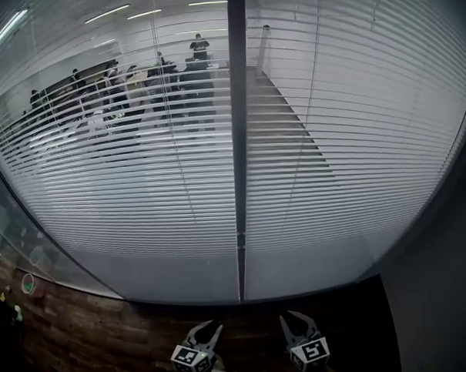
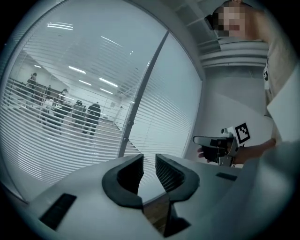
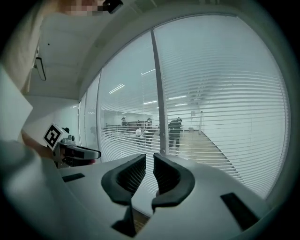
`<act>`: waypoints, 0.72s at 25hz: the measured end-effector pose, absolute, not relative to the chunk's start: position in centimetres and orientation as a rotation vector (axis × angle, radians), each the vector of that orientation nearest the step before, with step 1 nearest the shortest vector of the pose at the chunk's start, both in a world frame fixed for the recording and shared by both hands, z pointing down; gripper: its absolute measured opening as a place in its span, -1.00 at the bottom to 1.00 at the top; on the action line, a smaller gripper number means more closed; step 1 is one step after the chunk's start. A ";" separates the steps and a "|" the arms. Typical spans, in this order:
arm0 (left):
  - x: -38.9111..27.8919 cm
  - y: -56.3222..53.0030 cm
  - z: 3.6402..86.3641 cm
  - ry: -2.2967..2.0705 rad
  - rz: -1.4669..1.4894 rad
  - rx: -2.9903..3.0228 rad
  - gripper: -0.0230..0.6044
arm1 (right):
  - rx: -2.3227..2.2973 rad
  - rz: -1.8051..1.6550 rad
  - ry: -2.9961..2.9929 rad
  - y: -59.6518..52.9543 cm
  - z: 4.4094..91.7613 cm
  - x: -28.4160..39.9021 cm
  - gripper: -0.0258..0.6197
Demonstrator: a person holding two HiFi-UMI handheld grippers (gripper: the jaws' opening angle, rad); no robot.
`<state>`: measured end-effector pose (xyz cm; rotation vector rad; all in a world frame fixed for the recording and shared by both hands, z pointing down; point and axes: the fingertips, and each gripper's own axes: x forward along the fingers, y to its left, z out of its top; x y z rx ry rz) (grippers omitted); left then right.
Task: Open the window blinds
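White slatted blinds hang behind glass in two panels, the left panel (image 1: 118, 194) and the right panel (image 1: 347, 153), split by a dark upright frame post (image 1: 239, 142). Thin cords (image 1: 173, 130) run down through the slats. The slats are tilted enough that a room with people shows through. My left gripper (image 1: 212, 326) (image 2: 149, 161) and right gripper (image 1: 294, 316) (image 3: 149, 161) are side by side low in front of the post, short of the glass. Each has a narrow gap between its pads with nothing in it. Each gripper view shows the other gripper, the right one (image 2: 206, 140) and the left one (image 3: 89, 152).
A dark brick-patterned floor (image 1: 109, 341) runs along the foot of the glass. A grey wall (image 1: 442, 303) closes the right side. A small round green-rimmed object (image 1: 27, 284) sits low at the left by another glass pane.
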<state>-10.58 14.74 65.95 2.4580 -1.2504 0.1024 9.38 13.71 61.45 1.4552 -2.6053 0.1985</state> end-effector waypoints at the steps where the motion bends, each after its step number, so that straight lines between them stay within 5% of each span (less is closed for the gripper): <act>1: -10.0 15.2 66.3 -1.250 0.114 2.455 -0.69 | 1.446 0.197 -2.607 14.1 61.5 9.9 -0.81; 18: -2.0 24.3 68.1 -1.178 0.293 2.438 -0.57 | 1.400 0.232 -2.671 22.4 62.8 15.2 -0.81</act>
